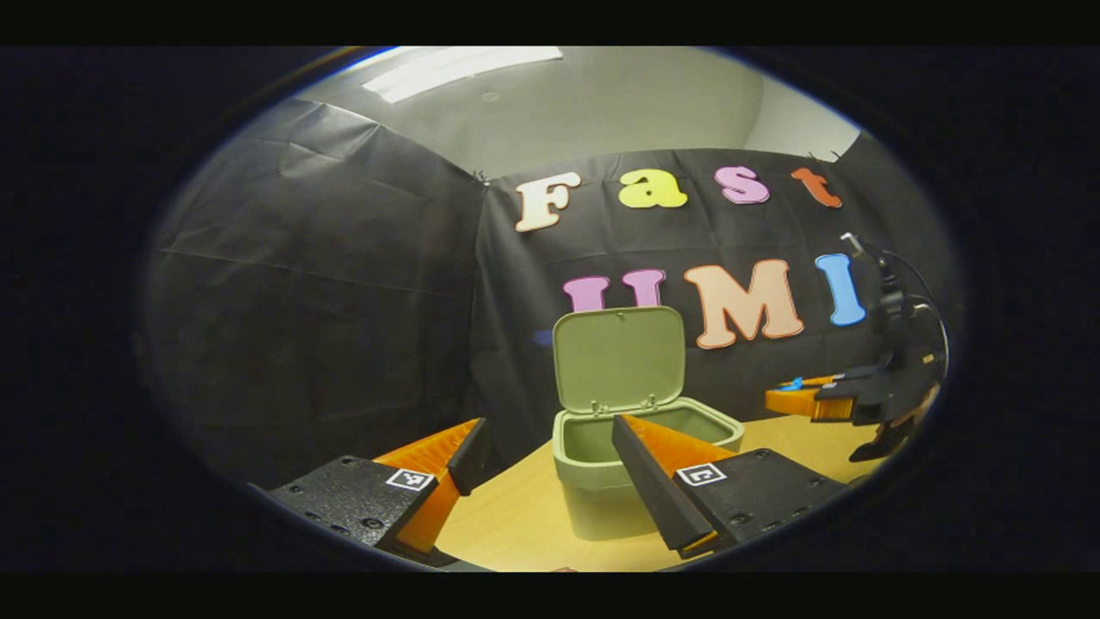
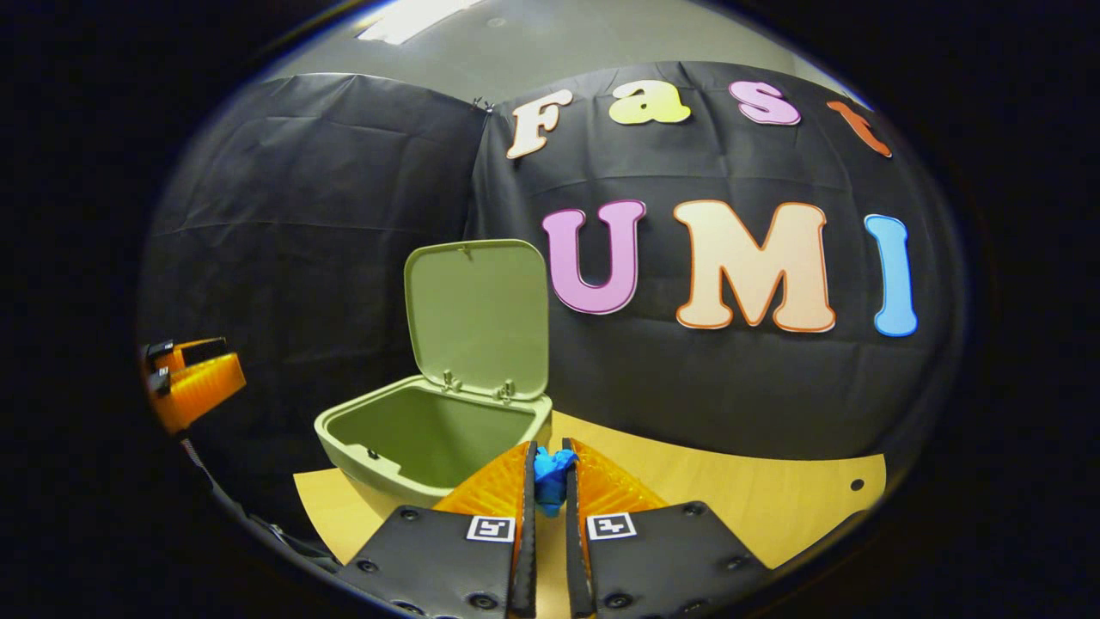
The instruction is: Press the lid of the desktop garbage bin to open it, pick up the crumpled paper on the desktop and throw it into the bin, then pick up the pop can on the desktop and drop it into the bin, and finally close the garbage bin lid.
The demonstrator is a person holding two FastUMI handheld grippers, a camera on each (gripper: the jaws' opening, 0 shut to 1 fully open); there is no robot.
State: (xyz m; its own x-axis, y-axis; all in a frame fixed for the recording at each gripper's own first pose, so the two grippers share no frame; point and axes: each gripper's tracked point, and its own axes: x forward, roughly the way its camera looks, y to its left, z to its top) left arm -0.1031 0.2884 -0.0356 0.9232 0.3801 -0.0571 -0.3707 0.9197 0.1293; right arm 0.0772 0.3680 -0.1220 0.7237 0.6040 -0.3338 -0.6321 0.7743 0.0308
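Observation:
The green bin (image 1: 593, 447) stands on the wooden table (image 1: 507, 524) with its lid (image 1: 620, 357) swung up and back. My left gripper (image 1: 548, 430) hovers open just in front of the bin, with nothing between its fingers. To the right, my right gripper (image 1: 812, 397) hangs above the table with a bit of blue paper (image 1: 792, 383) at its tip. In the right gripper view, the right gripper (image 2: 548, 447) is shut on the blue crumpled paper (image 2: 550, 477), near the right rim of the open bin (image 2: 412, 434). The left gripper (image 2: 193, 378) shows at the far left.
Black cloth walls close in behind and left of the bin. Bare wooden table (image 2: 730, 481) stretches to the right of the bin, with a small hole near its far right corner (image 2: 857, 484).

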